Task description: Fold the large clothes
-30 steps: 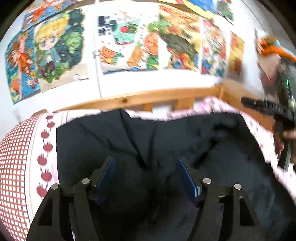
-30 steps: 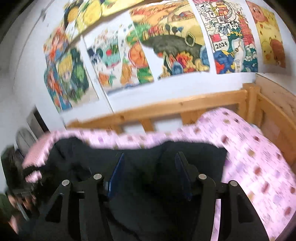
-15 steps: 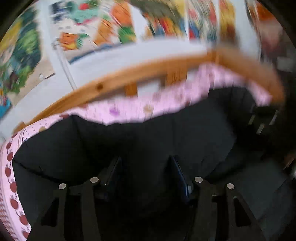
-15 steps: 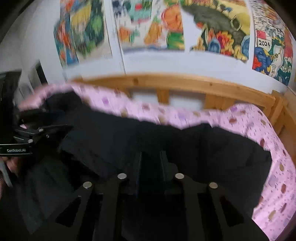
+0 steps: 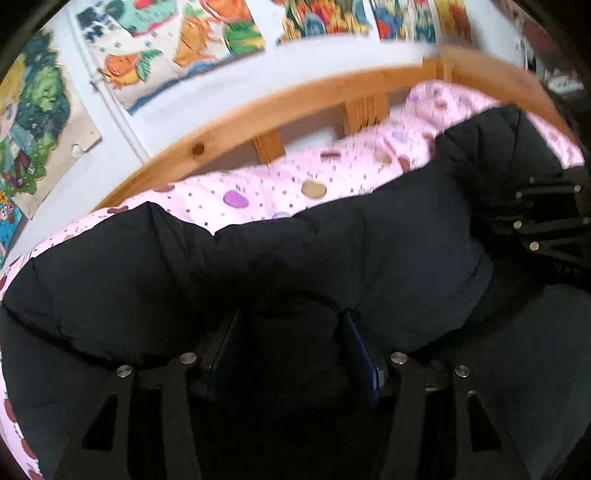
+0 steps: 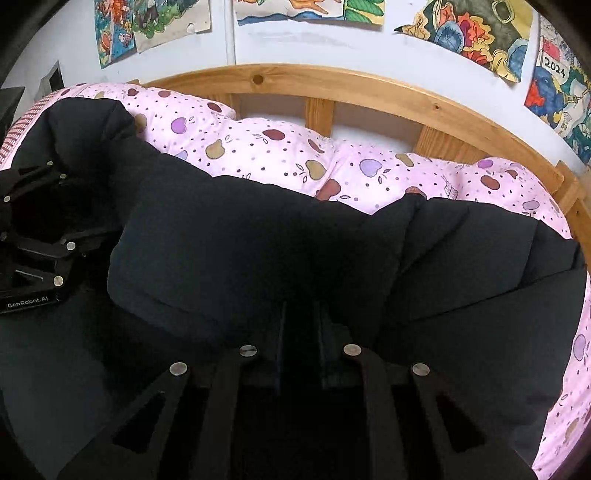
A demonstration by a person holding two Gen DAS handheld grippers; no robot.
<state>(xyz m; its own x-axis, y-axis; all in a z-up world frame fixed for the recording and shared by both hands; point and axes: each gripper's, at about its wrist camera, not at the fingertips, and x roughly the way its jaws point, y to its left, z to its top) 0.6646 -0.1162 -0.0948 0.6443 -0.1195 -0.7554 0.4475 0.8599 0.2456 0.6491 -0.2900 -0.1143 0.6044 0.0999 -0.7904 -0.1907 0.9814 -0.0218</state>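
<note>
While left view blurs, right shows tongs pinching jacket.

A pale wall is seen at the back, and it is covered with bright, hand-coloured drawings, pinned edge to edge; the figure 2024 can be read on one at the far right. A thin white pipe is run straight down the wall between two sheets. Below, a wooden bed rail with short upright slats is curved across both views. Against it a pink apple-print duvet is heaped in soft folds. Everything is lit evenly by soft daylight.
</note>
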